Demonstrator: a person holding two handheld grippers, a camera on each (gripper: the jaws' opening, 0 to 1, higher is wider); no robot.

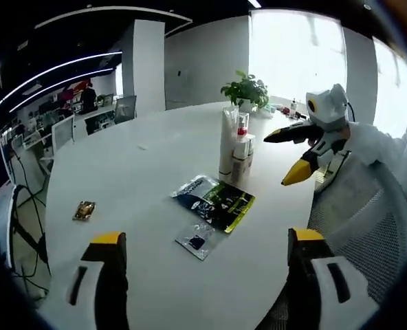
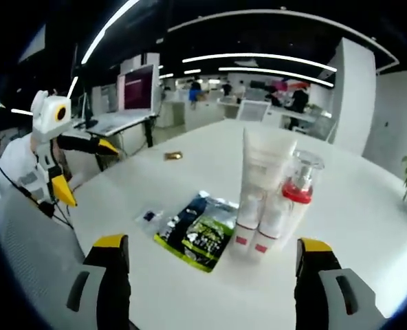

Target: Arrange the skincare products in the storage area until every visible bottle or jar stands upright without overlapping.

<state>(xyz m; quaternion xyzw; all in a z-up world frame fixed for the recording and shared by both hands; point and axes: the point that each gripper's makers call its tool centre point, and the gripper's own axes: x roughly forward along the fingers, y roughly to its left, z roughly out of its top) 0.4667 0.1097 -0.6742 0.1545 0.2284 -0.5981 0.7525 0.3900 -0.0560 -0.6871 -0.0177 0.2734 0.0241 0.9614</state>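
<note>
A cluster of skincare products (image 1: 236,148) stands upright mid-table: a tall white tube (image 2: 265,161), a clear pump bottle with a red collar (image 2: 301,182) and two small white bottles (image 2: 250,221), all touching side by side. A dark green-and-blue sachet (image 1: 214,201) (image 2: 198,231) lies flat beside them, and a small clear sachet (image 1: 197,238) (image 2: 148,216) lies next to it. My left gripper (image 1: 207,237) is open and short of the sachets; it shows from across the table (image 2: 86,170). My right gripper (image 2: 212,240) is open and empty, seen from the left gripper view (image 1: 291,154) beside the bottles.
The round white table (image 1: 121,172) also holds a small gold wrapped item (image 1: 84,210) (image 2: 173,156) and a potted plant (image 1: 246,89) at its far edge. A grey mesh chair (image 1: 368,220) stands at the table's rim. Office desks and monitors lie beyond.
</note>
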